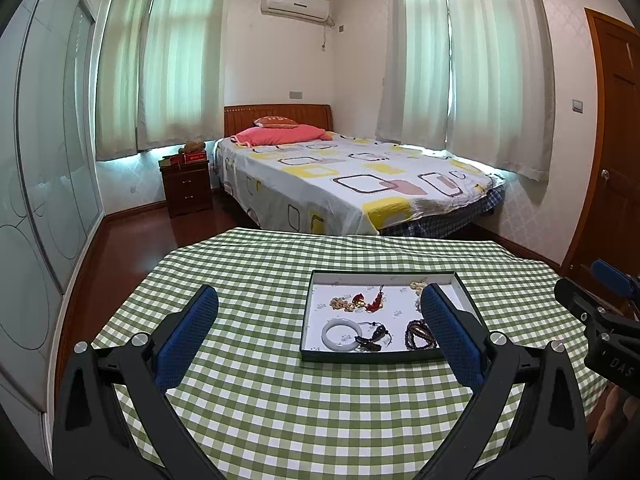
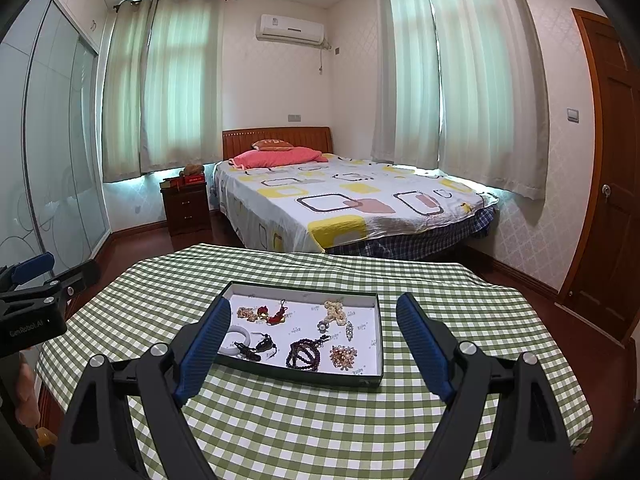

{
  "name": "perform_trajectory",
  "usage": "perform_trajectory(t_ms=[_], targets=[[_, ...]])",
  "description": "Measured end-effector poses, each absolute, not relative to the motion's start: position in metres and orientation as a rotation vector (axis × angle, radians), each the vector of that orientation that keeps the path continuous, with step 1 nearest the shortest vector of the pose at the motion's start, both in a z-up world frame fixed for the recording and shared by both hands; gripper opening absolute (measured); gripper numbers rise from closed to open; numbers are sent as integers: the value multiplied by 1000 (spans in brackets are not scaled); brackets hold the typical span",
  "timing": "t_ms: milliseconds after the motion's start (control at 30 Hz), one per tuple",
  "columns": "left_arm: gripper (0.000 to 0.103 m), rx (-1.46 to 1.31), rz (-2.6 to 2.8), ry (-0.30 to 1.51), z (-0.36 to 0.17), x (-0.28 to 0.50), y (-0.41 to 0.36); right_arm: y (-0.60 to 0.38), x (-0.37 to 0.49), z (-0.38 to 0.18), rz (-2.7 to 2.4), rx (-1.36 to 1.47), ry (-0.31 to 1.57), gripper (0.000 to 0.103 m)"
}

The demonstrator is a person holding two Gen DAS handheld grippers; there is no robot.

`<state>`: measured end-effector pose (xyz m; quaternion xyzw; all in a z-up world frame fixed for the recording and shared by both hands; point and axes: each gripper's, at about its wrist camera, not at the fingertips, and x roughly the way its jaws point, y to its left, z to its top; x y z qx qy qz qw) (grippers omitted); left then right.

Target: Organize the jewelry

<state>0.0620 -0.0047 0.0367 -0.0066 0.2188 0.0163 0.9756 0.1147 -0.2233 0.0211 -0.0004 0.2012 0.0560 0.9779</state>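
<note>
Checked cloth tablecloth (image 2: 280, 420); glossy white bangle (image 1: 339, 334); matt cardboard tray (image 2: 300, 374).

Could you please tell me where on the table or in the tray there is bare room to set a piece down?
The checked tablecloth is bare all around the tray. Inside, the far middle strip between the red tassel charm and cream beads is free; the near half, around the white bangle and dark bead bracelet, is crowded.

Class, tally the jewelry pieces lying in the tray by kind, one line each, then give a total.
White bangle: 1
Dark bead strand: 1
Red tassel charm: 1
Dark corded pendant: 1
Pale or golden bead clusters: 3
Total: 7, as far as visible
</note>
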Motion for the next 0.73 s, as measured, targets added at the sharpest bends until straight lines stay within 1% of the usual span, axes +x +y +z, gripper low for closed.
perform_trajectory(t_ms=[567,733], targets=[[99,-54,80,467,21,78,10,-222,121,10,115,-3,440,82],[99,-56,91,531,6,95,17,-225,127,4,107,5,458,82]])
